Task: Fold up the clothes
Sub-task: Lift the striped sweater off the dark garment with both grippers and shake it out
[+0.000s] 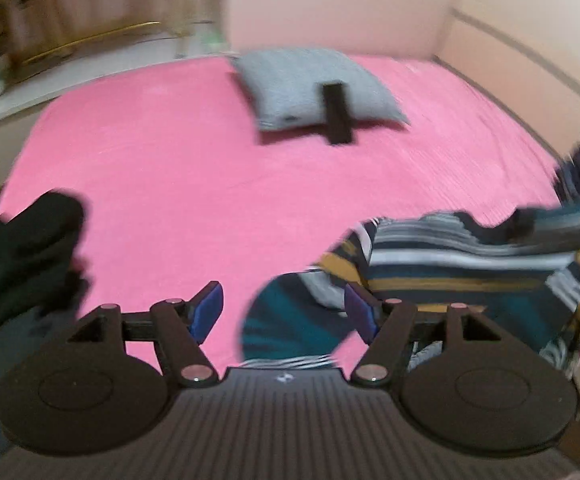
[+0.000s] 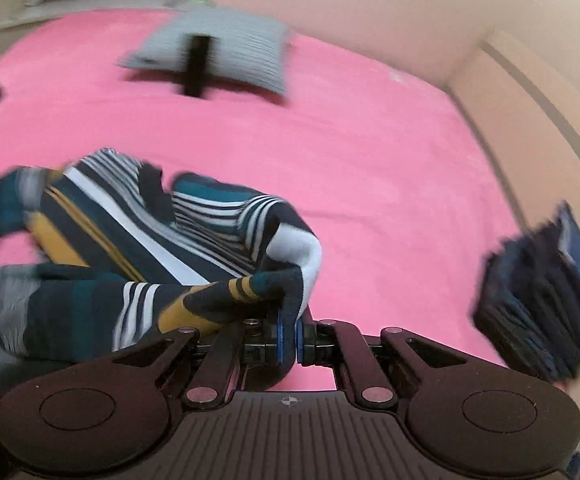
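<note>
A striped garment (image 2: 137,248) is showing teal, navy, white and mustard bands. The bed sheet (image 1: 217,184) is glowing plain pink. The pillow (image 1: 314,84) is wearing fine grey-and-white stripes. A black garment (image 1: 21,248) is lying beside dark navy stacked clothes (image 2: 546,300).

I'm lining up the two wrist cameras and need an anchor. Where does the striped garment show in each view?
Left wrist: the striped garment fills the lower right, just beyond the right finger.
Right wrist: it spreads over the lower left, one edge pinched in the right gripper.
Shared landmark: the grey pillow with a black strap, far on the pink bedsheet.
</note>
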`<move>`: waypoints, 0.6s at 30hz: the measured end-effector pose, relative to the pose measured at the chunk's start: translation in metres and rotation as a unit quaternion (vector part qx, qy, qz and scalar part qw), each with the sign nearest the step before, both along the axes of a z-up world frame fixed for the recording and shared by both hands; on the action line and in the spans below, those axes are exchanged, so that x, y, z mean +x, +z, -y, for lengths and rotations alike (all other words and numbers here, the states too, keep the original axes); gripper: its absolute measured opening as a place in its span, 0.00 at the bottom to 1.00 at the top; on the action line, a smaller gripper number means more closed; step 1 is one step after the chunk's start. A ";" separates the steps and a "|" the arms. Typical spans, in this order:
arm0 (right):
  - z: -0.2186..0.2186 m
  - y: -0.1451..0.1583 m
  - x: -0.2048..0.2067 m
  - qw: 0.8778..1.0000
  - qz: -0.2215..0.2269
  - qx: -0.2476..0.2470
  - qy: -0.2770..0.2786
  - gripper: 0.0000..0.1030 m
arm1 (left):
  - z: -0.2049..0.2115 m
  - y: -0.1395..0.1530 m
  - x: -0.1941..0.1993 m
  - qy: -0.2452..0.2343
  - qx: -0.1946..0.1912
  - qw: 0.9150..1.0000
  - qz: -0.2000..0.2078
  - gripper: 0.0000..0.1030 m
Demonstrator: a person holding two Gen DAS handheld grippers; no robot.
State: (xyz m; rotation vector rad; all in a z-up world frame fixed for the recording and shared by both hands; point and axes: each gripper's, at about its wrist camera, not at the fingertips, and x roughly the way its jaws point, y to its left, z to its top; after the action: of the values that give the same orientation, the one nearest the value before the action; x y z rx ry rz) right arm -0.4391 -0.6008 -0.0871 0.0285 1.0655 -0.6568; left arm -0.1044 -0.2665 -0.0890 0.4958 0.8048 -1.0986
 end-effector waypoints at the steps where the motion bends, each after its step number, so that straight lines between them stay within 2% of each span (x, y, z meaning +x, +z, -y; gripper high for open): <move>1: 0.017 -0.008 -0.010 1.000 -0.010 0.000 -0.005 0.04 | 0.022 -0.010 -0.014 -0.025 0.011 1.000 0.009 0.62; 5: 0.059 -0.041 -0.043 0.999 -0.031 0.027 -0.020 0.04 | 0.096 -0.056 -0.052 -0.104 0.052 0.993 0.026 0.64; 10: 0.067 -0.074 -0.054 0.997 -0.031 0.059 -0.032 0.04 | 0.172 -0.116 -0.068 -0.171 0.111 0.977 0.058 0.64; 14: 0.070 -0.099 -0.059 0.995 -0.019 0.084 -0.059 0.04 | 0.214 -0.162 -0.048 -0.190 0.148 0.968 0.074 0.64; 18: 0.078 -0.127 -0.076 0.992 -0.019 0.095 -0.079 0.04 | 0.234 -0.206 -0.013 -0.195 0.175 0.962 0.074 0.63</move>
State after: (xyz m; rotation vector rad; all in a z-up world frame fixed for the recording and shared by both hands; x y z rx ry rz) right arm -0.5146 -0.6791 -0.2142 0.2688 1.1680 -0.6985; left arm -0.1174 -0.5009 -0.2952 1.0568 0.7909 -1.2661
